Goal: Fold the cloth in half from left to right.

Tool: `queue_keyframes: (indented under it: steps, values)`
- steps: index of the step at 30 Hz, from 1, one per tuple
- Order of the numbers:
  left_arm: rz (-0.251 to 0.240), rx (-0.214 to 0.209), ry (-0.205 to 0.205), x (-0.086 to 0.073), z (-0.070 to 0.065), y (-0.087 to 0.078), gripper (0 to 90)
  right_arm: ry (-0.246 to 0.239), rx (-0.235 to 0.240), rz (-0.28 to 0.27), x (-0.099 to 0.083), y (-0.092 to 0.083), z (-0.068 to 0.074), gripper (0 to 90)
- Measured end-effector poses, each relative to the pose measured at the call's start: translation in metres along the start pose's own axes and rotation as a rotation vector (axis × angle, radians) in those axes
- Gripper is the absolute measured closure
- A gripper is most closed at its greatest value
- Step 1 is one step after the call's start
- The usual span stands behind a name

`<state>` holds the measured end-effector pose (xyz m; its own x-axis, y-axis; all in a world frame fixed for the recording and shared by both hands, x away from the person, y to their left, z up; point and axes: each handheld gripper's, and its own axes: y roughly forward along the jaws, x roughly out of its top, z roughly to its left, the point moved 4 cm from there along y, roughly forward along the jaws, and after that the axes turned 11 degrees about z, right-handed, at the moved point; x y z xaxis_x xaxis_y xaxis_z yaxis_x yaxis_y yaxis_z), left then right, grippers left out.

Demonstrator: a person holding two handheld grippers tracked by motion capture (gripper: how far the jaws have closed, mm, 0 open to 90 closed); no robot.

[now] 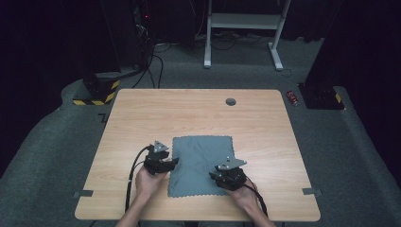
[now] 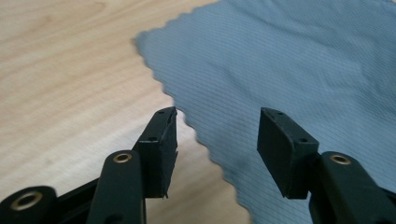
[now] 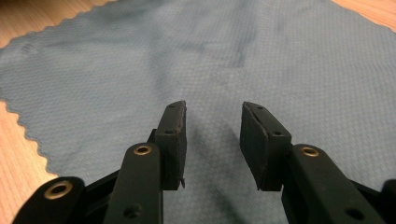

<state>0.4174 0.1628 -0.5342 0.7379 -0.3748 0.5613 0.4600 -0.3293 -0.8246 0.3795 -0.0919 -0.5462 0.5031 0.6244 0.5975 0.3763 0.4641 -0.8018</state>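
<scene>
In the high view the left gripper (image 1: 174, 162) sits at the lower left of centre, at the left edge of the grey-blue cloth (image 1: 201, 161), which lies flat on the wooden table (image 1: 198, 111) in the lower middle of the frame. Its jaws stand spread, one over bare wood and one over the scalloped hem, nothing pinched. At the cloth's lower right corner the right gripper (image 1: 213, 175) hovers, jaws apart above the fabric, gripping nothing
</scene>
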Motion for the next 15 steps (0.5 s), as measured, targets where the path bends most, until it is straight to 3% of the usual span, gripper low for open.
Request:
queue_keyframes:
  steps: [3,7,10,13,15]
  values:
    - [-0.028,0.004,-0.023,0.006,0.007,-0.001,47.8,0.001,0.004,0.001,0.002,0.002,0.004,61.7]
    - [0.001,0.032,-0.035,0.013,0.016,0.001,47.7,-0.013,0.019,-0.010,0.005,0.002,0.008,62.5]
    - [-0.035,0.013,-0.072,0.016,0.021,0.002,47.7,-0.017,0.028,-0.013,0.007,0.002,0.010,63.0]
    - [0.005,0.025,-0.071,0.020,0.025,0.007,45.7,-0.026,0.037,-0.004,0.010,0.003,0.015,63.4]
    - [0.000,0.028,-0.069,0.024,0.026,0.008,45.7,-0.041,0.042,-0.004,0.013,0.004,0.019,63.6]
